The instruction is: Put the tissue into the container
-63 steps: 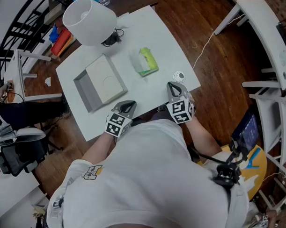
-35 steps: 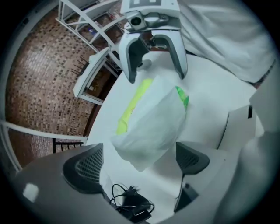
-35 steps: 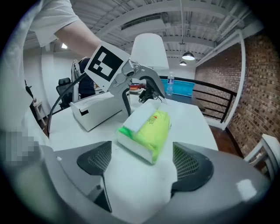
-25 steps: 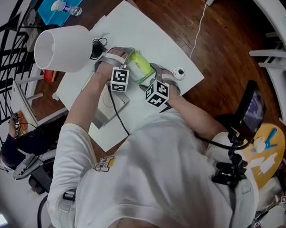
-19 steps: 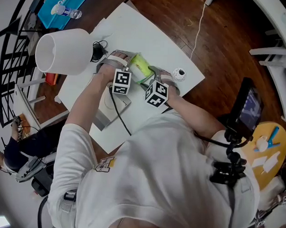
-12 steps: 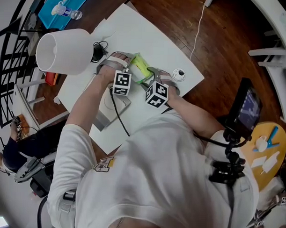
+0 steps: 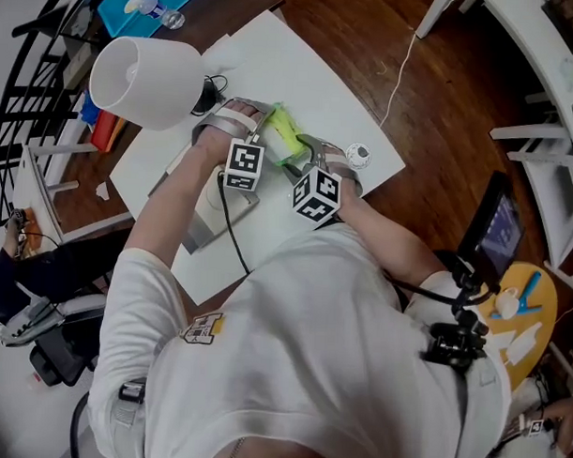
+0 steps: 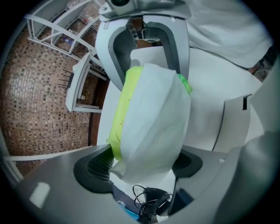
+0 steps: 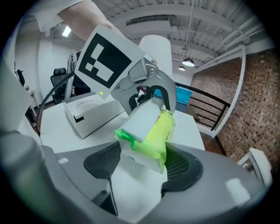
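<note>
1. Head view shows the tissue pack (image 7: 285, 137), green and white, held between the two grippers above the middle of the table (image 7: 311, 55), nearer its right corner than its left edge.
2. The left gripper (image 7: 260, 127) grasps one end of the pack. In the left gripper view its dark pads (image 8: 94, 168) press on the white wrapper from both sides. Its jaws have just been closing with the pack between them.
3. The right gripper (image 7: 308, 151) grasps the opposite end. In the right gripper view the wrapper's green sealed end sits pinched between the two pads. These jaws too have just been closing with the pack between them.
4. The pack spans from one gripper to the other, tilted and up off the table top.
5. The container (image 7: 197, 232), an open grey box, lies on the table toward the left edge. It is partly under the left forearm (image 7: 180, 196) and apart from the pack.
6. A white lamp shade (image 7: 142, 70) stands at the far left corner, and a small round object (image 7: 358, 155) lies by the right corner, just beside the right gripper.
</note>
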Motion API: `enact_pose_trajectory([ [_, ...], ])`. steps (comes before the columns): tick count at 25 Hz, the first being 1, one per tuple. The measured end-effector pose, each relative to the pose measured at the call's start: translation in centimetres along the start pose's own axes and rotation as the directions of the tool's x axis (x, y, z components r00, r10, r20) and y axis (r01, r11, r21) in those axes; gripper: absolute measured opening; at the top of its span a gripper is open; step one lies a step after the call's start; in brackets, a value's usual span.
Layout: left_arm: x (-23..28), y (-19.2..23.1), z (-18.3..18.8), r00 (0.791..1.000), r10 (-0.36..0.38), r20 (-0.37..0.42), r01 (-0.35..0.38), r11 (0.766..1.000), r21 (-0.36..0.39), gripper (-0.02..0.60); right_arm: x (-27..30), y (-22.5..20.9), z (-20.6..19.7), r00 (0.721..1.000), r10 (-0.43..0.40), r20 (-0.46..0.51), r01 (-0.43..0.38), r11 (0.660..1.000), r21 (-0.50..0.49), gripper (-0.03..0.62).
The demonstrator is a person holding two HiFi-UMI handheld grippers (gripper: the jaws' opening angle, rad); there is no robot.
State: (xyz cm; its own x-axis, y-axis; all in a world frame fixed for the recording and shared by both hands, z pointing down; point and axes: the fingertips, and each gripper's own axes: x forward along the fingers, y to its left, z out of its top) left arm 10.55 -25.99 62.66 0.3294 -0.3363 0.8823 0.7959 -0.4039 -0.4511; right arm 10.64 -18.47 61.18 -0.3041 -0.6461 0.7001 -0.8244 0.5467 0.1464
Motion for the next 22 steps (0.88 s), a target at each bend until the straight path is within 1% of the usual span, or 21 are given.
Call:
enact_pose_trajectory([
  [5, -3.8, 0.1, -1.6, 0.997, 0.057, -0.048, -0.058, 0.998, -0.032, 0.382, -1.8, 0.9, 3.2, 0.998, -0.009, 0.063, 0.013, 0.998, -0.057, 0.299],
  [9, -7.2, -2.1, -3.0, 0.991, 0.069, -0.114, -0.079, 0.994, -0.081, 0.380, -2.8, 3.6, 5.6, 0.993, 0.026, 0.118, -0.011, 0.992, -0.124, 0.299],
  [12, -10.1, -4.9, -4.0, 0.985, 0.065, -0.158, -0.084, 0.990, -0.117, 0.380, -3.5, 6.8, 7.4, 0.986, 0.062, 0.152, -0.036, 0.985, -0.168, 0.298],
  [15, -13.1, -8.2, -6.0, 0.977, 0.043, -0.207, -0.080, 0.982, -0.171, 0.380, -3.7, 10.3, 10.1, 0.977, 0.118, 0.180, -0.077, 0.973, -0.218, 0.299],
  [22, -17.7, -17.2, -10.5, 0.961, -0.021, -0.276, -0.052, 0.966, -0.252, 0.380, -2.0, 19.2, 15.1, 0.957, 0.215, 0.193, -0.160, 0.950, -0.267, 0.299],
])
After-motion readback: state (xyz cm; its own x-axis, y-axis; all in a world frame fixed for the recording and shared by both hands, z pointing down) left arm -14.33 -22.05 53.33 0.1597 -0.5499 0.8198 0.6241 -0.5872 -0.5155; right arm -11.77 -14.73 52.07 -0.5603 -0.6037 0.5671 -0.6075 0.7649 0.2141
